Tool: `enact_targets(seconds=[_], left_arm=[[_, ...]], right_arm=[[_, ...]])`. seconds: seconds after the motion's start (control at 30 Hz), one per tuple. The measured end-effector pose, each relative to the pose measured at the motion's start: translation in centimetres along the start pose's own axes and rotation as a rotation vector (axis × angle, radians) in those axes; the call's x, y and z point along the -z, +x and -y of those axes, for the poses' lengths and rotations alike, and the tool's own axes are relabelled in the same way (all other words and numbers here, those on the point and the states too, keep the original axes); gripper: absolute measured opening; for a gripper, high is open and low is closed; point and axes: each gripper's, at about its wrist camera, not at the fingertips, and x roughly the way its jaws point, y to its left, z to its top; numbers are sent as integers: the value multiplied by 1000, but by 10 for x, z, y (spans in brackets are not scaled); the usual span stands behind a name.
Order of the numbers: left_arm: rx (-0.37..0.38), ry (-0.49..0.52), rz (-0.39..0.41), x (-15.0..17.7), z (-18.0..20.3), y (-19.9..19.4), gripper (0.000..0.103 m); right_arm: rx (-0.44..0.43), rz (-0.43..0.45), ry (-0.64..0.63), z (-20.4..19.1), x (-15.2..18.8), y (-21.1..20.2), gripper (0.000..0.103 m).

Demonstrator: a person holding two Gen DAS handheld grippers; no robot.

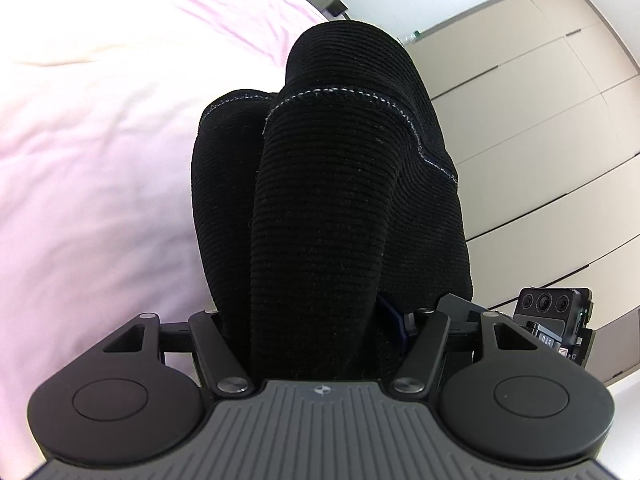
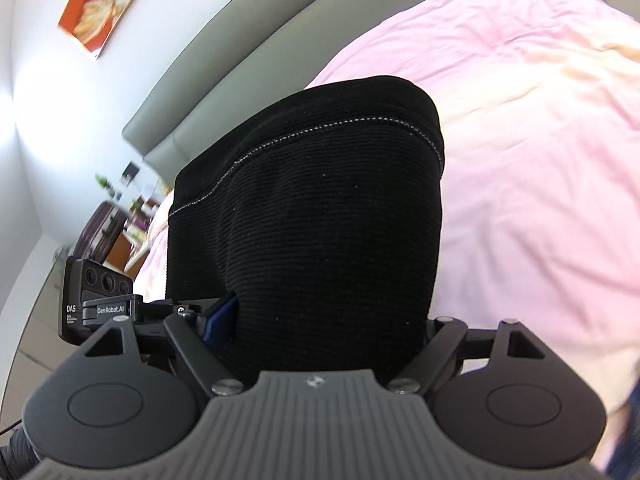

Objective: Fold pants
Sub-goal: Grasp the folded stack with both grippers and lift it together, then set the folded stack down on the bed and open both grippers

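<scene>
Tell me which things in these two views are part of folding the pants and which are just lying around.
Part of the job:
- black pants, bunched between both grippers
- left gripper
- right gripper
- pink bedspread, the folding surface

Just lying about:
- orange picture on the wall
- grey headboard
- wardrobe doors
- cluttered bedside stand

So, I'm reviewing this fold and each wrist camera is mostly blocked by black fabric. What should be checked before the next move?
1. Left gripper has fabric between its fingers: ok, black pants bunched there.
2. Right gripper likewise: ok, pants fill the gap.
3. Stitched hem even across both grips: cannot tell.
4. Landing area on the pink bedspread free: ok where visible.
5. Rest of the pants hanging straight: cannot tell, hidden.
</scene>
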Motion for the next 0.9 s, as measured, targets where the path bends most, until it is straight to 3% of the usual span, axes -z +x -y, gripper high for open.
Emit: enact_targets(seconds=[0.2, 0.4, 0.5, 0.67, 0.77, 0.9], left_arm=[[-35, 13, -26, -39, -3, 69, 72], [-132, -45, -116, -40, -48, 134, 74], [-77, -82, -107, -40, -61, 149, 79], [-92, -88, -87, -32, -56, 149, 79], [-137, -13, -77, -23, -38, 139, 79], [-235, 107, -67, -12, -22, 89, 83]], right_arm=[[-17, 59, 77, 74, -16, 12, 78], [-8, -26, 219, 142, 3, 60, 82], [-21, -36, 239, 163, 13, 59, 90], [-5, -97, 303, 170, 24, 27, 90], [18, -102, 348, 168, 43, 6, 90], [93, -117, 317, 159, 57, -13, 89]])
